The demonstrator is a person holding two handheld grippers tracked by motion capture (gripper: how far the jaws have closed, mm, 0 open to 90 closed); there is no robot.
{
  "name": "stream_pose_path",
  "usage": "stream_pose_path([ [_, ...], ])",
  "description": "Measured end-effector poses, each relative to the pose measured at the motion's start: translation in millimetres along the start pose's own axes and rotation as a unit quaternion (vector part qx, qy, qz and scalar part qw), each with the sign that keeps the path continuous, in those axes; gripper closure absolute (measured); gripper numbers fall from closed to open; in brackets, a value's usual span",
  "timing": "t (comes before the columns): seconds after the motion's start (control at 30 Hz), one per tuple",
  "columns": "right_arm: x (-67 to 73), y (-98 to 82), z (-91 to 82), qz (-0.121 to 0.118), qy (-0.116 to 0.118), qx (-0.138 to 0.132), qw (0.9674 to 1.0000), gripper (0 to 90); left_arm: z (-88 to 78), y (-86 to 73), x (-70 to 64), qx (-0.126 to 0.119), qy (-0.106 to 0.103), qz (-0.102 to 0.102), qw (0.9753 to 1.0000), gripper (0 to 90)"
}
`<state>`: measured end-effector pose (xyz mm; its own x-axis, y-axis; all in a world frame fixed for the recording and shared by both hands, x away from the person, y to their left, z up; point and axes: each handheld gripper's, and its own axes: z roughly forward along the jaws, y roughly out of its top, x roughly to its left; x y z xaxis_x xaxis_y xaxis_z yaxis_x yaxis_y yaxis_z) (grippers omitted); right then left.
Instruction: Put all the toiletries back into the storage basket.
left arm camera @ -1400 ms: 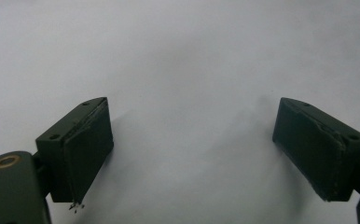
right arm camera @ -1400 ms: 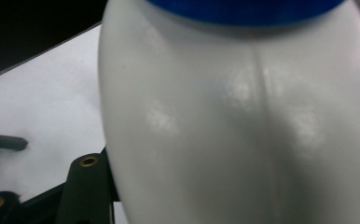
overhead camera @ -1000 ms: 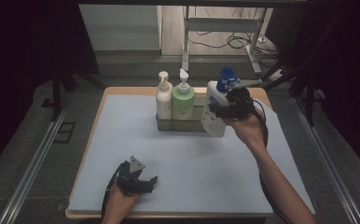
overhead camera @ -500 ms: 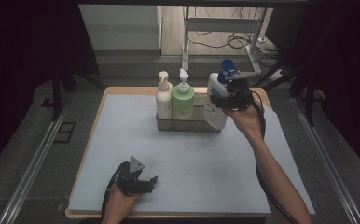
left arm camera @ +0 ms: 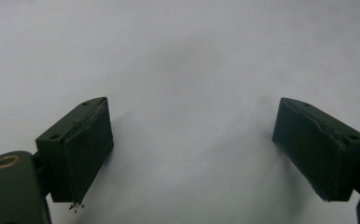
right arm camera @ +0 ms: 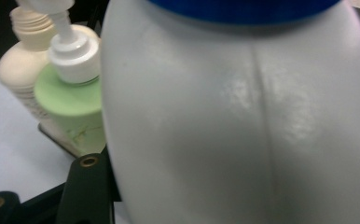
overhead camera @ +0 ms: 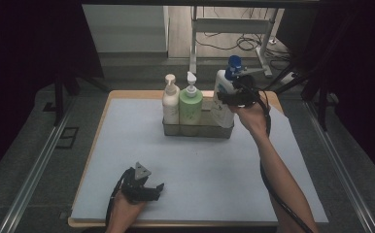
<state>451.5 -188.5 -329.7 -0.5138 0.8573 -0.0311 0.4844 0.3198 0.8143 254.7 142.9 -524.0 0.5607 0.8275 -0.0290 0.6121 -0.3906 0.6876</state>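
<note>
A white bottle (overhead camera: 221, 104) with a blue cap (overhead camera: 234, 63) stands nearly upright at the right end of the metal tray (overhead camera: 195, 130). My right gripper (overhead camera: 230, 97) is shut on its upper body from the right. Whether its base rests in the tray I cannot tell. In the right gripper view the white bottle (right arm camera: 243, 116) is pressed close, with one black finger (right arm camera: 87, 191) at its left side. My left gripper (overhead camera: 154, 190) rests open on the mat near the front edge. Its two pads (left arm camera: 87, 144) stand wide apart over bare mat.
A cream pump bottle (overhead camera: 170, 102) and a green pump bottle (overhead camera: 191, 104) stand side by side in the tray's left and middle parts, also seen as green bottle (right arm camera: 73, 102) and cream bottle (right arm camera: 17, 70). A pale mat (overhead camera: 200, 165) covers the wooden table.
My right hand has carried the white bottle a little farther back and turned it from tilted to nearly upright at the tray's right end. The left gripper has stayed still.
</note>
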Motion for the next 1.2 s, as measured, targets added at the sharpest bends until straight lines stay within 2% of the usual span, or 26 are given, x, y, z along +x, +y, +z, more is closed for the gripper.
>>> stream_pose_path([
  [0.47, -6.3, 4.5, 17.4, 0.005, -0.016, -0.001, 0.9999, 40.2, 0.0, -0.1, 0.0, 0.0, -0.001, -0.001, 1.0, 11.9],
  [0.77, -5.2, -2.2, 29.4, 0.007, -0.018, 0.007, 0.9998, 40.3, -0.2, -0.1, 0.0, 0.001, -0.001, -0.001, 1.0, 11.9],
  [1.2, -1.1, -14.2, 40.8, 0.011, -0.009, 0.02, 0.9997, 40.3, -0.3, 0.0, 0.1, 0.002, -0.001, 0.001, 1.0, 11.9],
])
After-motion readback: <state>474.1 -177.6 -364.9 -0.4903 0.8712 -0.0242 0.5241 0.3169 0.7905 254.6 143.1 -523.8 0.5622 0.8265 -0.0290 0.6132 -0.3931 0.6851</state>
